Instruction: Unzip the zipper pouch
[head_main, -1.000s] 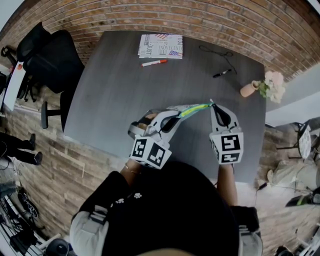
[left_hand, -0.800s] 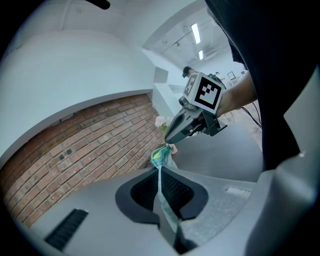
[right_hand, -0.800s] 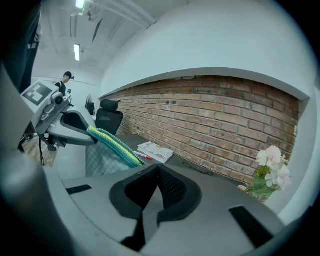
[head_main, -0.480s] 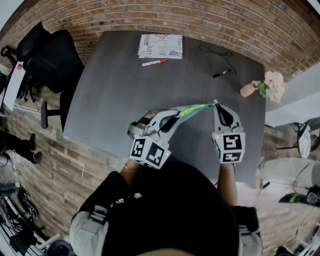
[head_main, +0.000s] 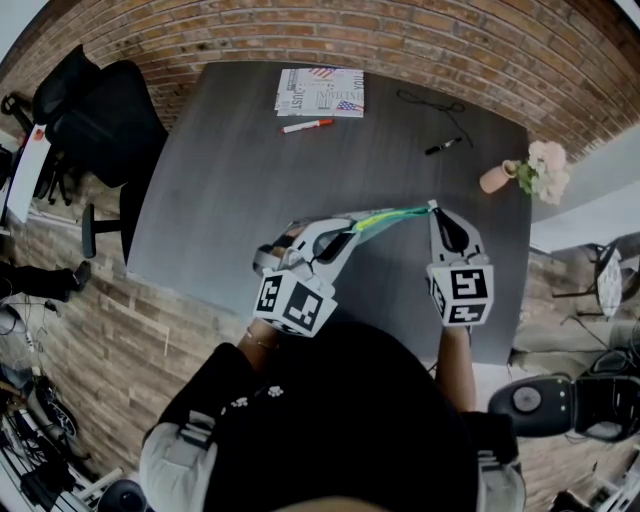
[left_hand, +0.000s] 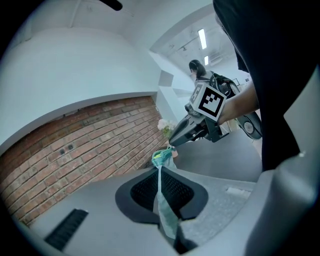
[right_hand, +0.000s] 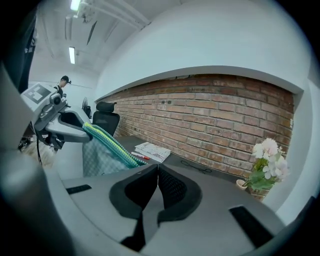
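The zipper pouch (head_main: 388, 216) is hanging in the air above the bench (head_main: 240, 170), stretched taut between the two grippers and touching nothing else. The left gripper (left_hand: 162, 200) is anchoring one end, its tongs pressed tight on the cloth. The right gripper (right_hand: 158, 169) is gripping the opposite end, its tongs all but together on what is probably the zipper pull, though the pull itself is too small to make out. Those tongs have just been opening a hair.

The green-and-yellow zipper band (right_hand: 112, 142) is running straight from one gripper to the other, with the pouch body drooping beneath it. Since the right gripper is sitting at the end farthest from the anchored corner, the slide is likely reaching the end of its travel, so the unzipping is looking close to done. What is probably remaining is letting go of the pull and laying the pouch down on the bench.
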